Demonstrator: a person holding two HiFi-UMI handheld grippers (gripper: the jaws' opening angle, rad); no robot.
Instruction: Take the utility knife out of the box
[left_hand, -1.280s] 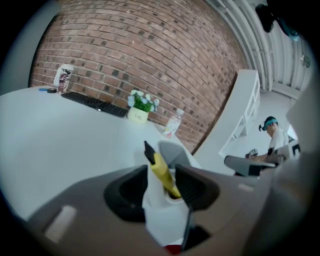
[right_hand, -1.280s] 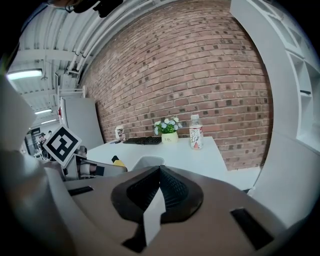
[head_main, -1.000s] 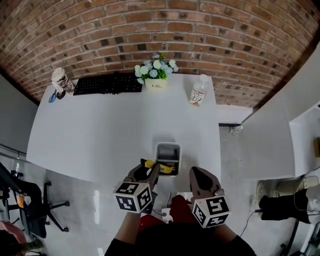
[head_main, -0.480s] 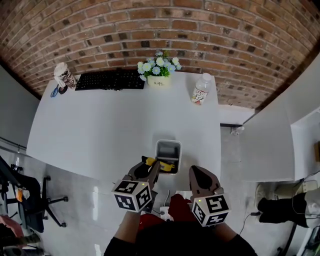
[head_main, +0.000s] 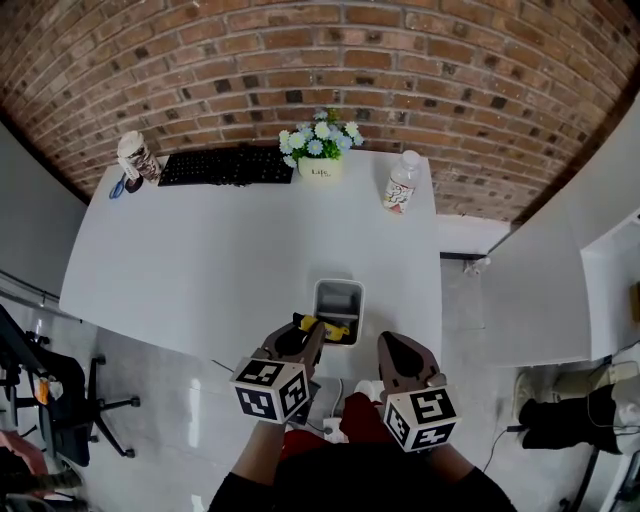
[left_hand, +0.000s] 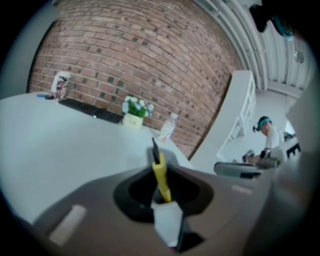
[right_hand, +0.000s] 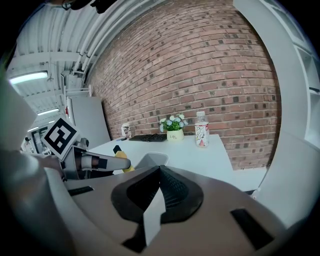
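The yellow utility knife hangs at the near edge of the small grey box, which stands by the table's front edge. My left gripper has the knife between its jaws, which are closing on it. In the left gripper view the knife sticks up out of the left gripper, black tip uppermost. My right gripper hovers just right of the box, shut and empty. The right gripper view shows the right gripper, the knife at the left gripper's tip, and the box.
At the table's far edge stand a black keyboard, a flower pot, a bottle and a cup. A black chair stands on the floor at the left. A person is in the background.
The left jaws have drawn closer around the knife, and less of its yellow body shows in the head view. Both hands have stayed almost in place.
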